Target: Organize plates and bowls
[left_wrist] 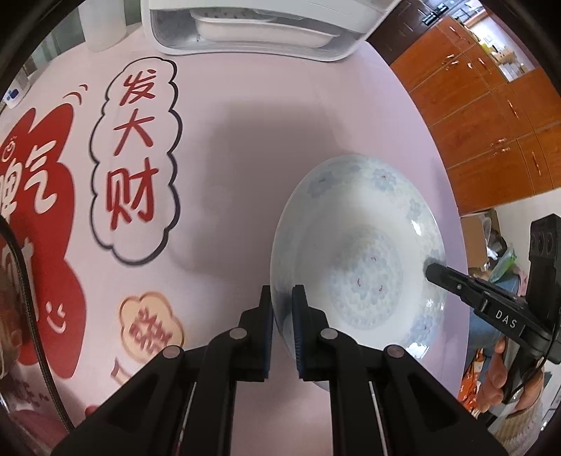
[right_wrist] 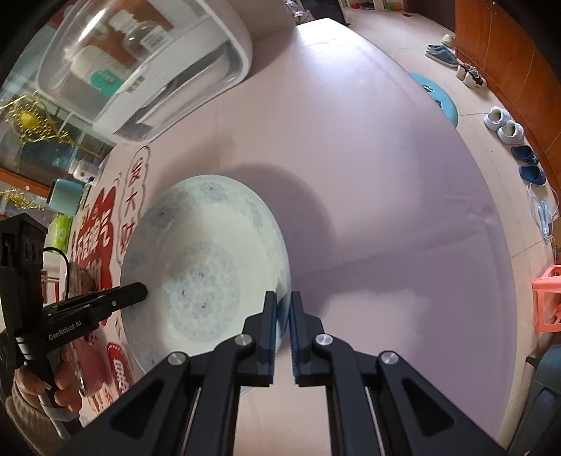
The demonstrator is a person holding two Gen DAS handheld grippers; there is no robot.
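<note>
A white bowl with a pale blue flower pattern point(left_wrist: 357, 245) is held over the pink table, tilted. My left gripper point(left_wrist: 281, 298) is shut on its left rim. My right gripper point(right_wrist: 282, 303) is shut on the opposite rim of the same bowl point(right_wrist: 203, 259). The right gripper also shows in the left wrist view point(left_wrist: 433, 270), and the left gripper shows in the right wrist view point(right_wrist: 142, 291). The bowl is empty inside.
A white dish rack with a clear lid point(left_wrist: 252, 31) stands at the table's far side and also shows in the right wrist view point(right_wrist: 140, 70). Red lettering point(left_wrist: 133, 147) covers the left of the tablecloth. Wooden cabinets point(left_wrist: 491, 122) and shoes on the floor point(right_wrist: 505, 129) lie beyond the table edge.
</note>
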